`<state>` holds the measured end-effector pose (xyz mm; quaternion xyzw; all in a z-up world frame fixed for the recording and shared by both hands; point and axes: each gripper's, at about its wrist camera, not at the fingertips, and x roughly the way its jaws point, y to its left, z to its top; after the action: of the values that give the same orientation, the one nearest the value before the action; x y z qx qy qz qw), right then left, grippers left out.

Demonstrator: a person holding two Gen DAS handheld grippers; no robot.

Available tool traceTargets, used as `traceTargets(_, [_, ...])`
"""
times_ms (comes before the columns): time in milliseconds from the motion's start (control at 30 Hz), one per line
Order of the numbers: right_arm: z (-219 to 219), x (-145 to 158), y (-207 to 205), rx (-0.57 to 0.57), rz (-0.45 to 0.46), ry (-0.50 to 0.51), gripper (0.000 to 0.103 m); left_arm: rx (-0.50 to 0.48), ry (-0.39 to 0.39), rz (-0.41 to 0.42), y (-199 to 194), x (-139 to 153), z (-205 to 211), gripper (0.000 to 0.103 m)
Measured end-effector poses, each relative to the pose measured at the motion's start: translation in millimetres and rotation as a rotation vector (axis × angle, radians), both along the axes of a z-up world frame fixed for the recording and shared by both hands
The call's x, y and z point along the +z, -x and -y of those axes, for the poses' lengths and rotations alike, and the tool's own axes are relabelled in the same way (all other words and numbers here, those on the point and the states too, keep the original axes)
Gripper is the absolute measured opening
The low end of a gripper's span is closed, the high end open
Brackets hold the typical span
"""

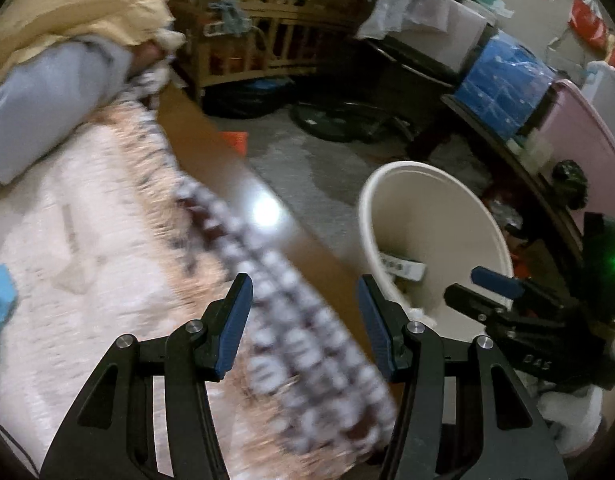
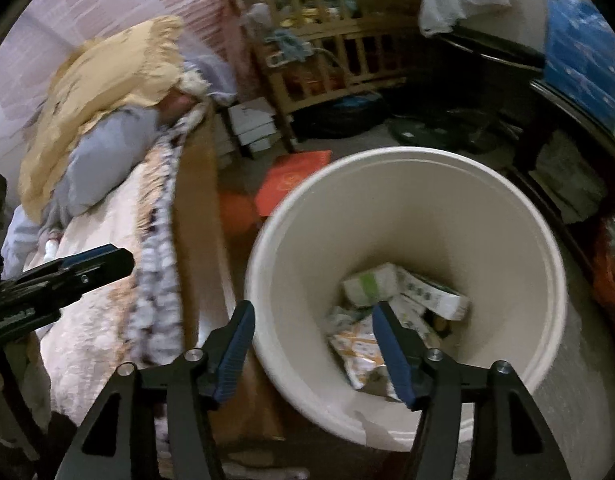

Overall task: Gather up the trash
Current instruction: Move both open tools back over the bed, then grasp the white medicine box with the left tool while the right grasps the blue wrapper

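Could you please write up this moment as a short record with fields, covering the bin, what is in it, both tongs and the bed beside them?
bin: white round bucket on the floor beside the bed, upright, open top
bin contents: crumpled wrappers and small cartons at the bottom
left tongs: open, nothing between them, over the bed's edge
right tongs: open, empty, above the bin's rim
bed: pale patterned blanket with a fringed border

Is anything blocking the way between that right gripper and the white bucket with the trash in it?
Nothing visible does. The right gripper hangs open and empty over the near rim of the white bucket, whose mouth is uncovered, with trash packets at the bottom.
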<state>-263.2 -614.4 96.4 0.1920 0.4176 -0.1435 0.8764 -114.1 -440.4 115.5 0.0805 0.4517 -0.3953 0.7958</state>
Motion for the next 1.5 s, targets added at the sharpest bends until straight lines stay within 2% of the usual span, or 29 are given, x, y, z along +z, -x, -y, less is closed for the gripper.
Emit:
traceTargets(267, [-62,10,-39,0.133,0.03,-0.033,0.063,0.113,-0.061,0.025,-18,-4,-89,0.053])
traceTargets(567, [-154,8,-96,0.339,0.009,-0.032,0.064,0.278,-0.13,-0.025,-34,-33,-209,0.053])
traceTargets(700, [-195,9,-114,0.431,0.004,-0.015,0.065,0.38,-0.147,-0.076,-32,-50,-276,0.053])
traceTargets(800, [-223,8,-128,0.499,-0.008,-0.003,0.066,0.47,-0.187,-0.099,-35,-61,-327,0.053])
traceTargets(933, [-257,3,-150,0.573,-0.027,0.016,0.066,0.617,-0.227,-0.146,-49,-76,-387,0.053])
traceTargets(1000, [-269,0,-163,0.597,-0.036,0.016,0.066,0.681,-0.208,-0.178,-63,-83,-409,0.053])
traceTargets(1133, [-291,-11,-190,0.638,-0.075,0.017,0.066,0.738,-0.17,-0.187,-96,-91,-429,0.053])
traceTargets(1267, [-304,-18,-212,0.656,-0.091,-0.016,0.066,0.727,-0.117,-0.182,-129,-94,-431,0.053])
traceTargets(1333, [-307,-19,-224,0.655,-0.088,-0.039,0.066,0.71,-0.062,-0.178,-145,-92,-433,0.053])
traceTargets(1433, [-313,-19,-239,0.652,-0.089,-0.063,0.07,0.73,-0.015,-0.204,-155,-84,-437,0.053])
traceTargets(1500, [-319,-18,-246,0.664,-0.086,-0.073,0.073,0.71,-0.005,-0.192,-152,-76,-438,0.053])
